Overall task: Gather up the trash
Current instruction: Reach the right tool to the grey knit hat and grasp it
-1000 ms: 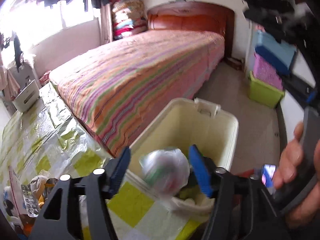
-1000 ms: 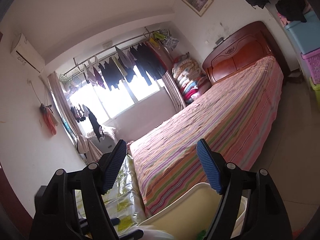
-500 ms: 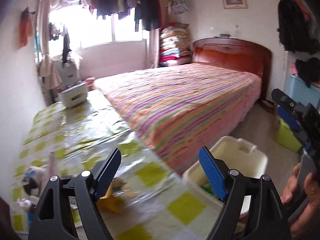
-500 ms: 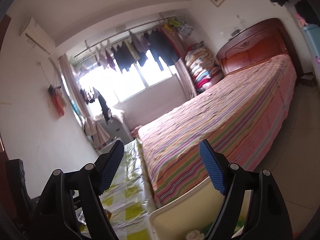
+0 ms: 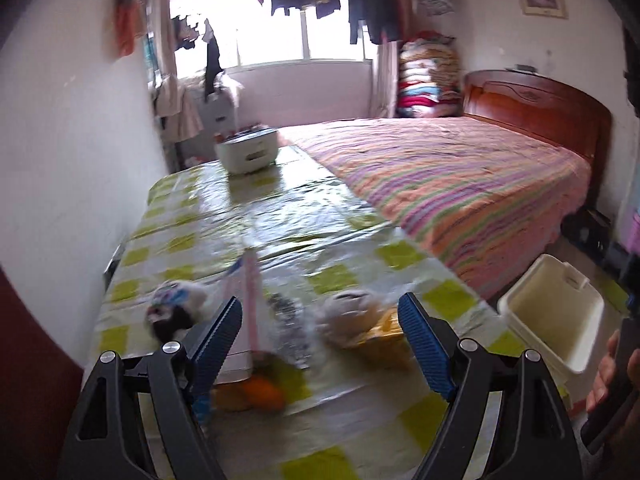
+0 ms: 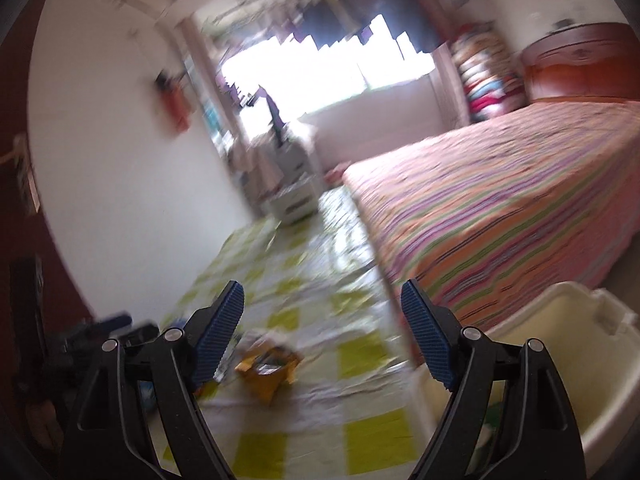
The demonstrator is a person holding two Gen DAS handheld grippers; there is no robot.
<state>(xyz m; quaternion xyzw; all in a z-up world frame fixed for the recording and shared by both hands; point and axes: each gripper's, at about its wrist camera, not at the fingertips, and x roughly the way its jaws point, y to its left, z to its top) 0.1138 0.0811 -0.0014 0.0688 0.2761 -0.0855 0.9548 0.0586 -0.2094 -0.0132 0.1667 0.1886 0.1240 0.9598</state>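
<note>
A glossy, crinkled plastic sheet (image 5: 304,216) is seen over the worktop; the headboard (image 5: 536,104) is polished wood, the bin (image 5: 560,316) smooth plastic.

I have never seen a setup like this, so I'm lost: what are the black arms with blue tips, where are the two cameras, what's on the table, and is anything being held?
No robot here: a person holds a two-finger black gripper in each hand, each with a camera looking along its fingers. One picture is from the left gripper, one from the right gripper. Both stand open and empty, their jaws having just widened. Below lies a yellow-and-white checked table with shiny plastic cover carrying blurred litter: a crumpled yellow wrapper, a pale wad, an orange lump. Beside it stands the cream plastic bin, next to the striped bed.
</note>
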